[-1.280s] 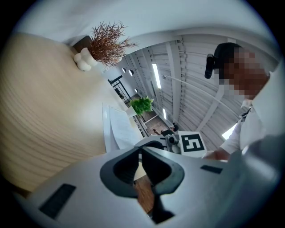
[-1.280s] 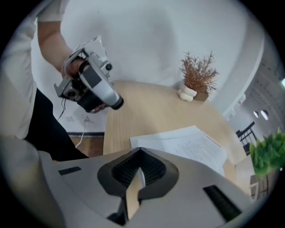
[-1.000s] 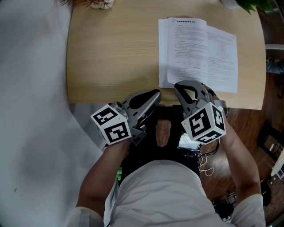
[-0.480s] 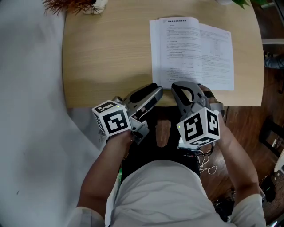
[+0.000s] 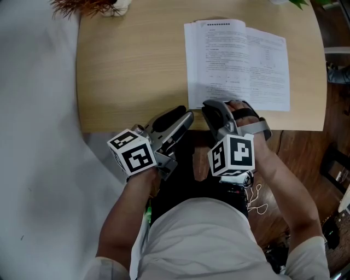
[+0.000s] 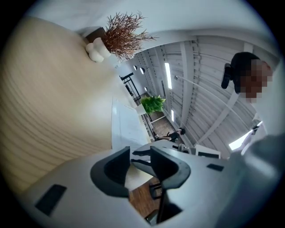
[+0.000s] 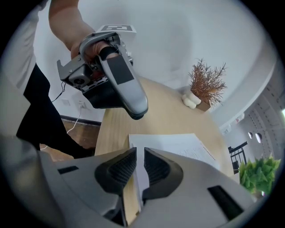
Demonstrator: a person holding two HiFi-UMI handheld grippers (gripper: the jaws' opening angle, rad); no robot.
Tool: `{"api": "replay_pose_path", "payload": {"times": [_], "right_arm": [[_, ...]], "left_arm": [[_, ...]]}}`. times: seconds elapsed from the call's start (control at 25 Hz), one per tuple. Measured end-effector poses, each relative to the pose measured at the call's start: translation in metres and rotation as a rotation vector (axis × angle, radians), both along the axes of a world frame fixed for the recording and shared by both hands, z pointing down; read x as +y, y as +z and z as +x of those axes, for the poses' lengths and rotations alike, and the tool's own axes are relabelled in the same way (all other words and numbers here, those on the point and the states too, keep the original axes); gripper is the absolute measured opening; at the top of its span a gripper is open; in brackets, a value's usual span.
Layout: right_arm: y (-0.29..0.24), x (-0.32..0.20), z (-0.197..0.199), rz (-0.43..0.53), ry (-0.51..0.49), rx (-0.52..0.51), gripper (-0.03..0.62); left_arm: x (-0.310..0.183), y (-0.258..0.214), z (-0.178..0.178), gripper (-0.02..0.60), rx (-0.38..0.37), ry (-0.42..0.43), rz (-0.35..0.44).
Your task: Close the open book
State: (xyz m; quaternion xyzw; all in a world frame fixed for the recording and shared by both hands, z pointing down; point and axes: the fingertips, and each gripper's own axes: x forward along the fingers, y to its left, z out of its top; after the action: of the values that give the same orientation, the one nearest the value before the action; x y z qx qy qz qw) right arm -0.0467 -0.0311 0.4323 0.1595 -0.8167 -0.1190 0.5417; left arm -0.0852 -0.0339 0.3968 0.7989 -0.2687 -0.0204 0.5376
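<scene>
Two grippers sit at the table's (image 5: 131, 65) near edge, both empty.

Book (image 5: 238, 65) lies open and flat, pages up, on the table's right half. Its near edge runs just inside the table's near edge.

Your left gripper (image 5: 184, 114) is over the near edge at about mid-table, clear of the book. Its jaws have just been opening and stand wide apart, with nothing between them.

Your right gripper (image 5: 210, 106) tilts steeply down onto the near edge of the table, at the book's near-left corner. Its jaws have just been opening too, to a narrow gap. A page edge shows in that gap, but the pads aren't pressing on it.

Dried twigs (image 5: 87, 6) stand at the table's far-left corner.
</scene>
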Motion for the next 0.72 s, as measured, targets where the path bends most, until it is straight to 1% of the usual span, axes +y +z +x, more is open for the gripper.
{"api": "replay_pose_path", "payload": {"times": [0.2,0.44,0.52,0.56,0.72], "right_arm": [[0.0008,0.0034,0.0015,-0.026,0.001,0.008,0.052],[0.0043,0.0032,0.0030,-0.032,0.014,0.012,0.051],[0.0030,0.0034,0.0022,-0.032,0.017,0.005,0.033],[0.0019,0.0033,0.0018,-0.030,0.018,0.001,0.009],[-0.0013,0.0036,0.0010,-0.040,0.032,-0.017,0.003]], "left_arm": [[0.0016,-0.0002,0.0002,0.117,0.008,0.010,0.009],[0.0033,-0.0011,0.0004,0.117,0.005,0.016,0.007],[0.0042,-0.0005,-0.0005,0.117,0.004,0.018,0.006],[0.0047,-0.0002,-0.0008,0.117,0.004,0.019,0.005],[0.0064,-0.0006,-0.0005,0.117,0.005,0.021,0.002]]}}
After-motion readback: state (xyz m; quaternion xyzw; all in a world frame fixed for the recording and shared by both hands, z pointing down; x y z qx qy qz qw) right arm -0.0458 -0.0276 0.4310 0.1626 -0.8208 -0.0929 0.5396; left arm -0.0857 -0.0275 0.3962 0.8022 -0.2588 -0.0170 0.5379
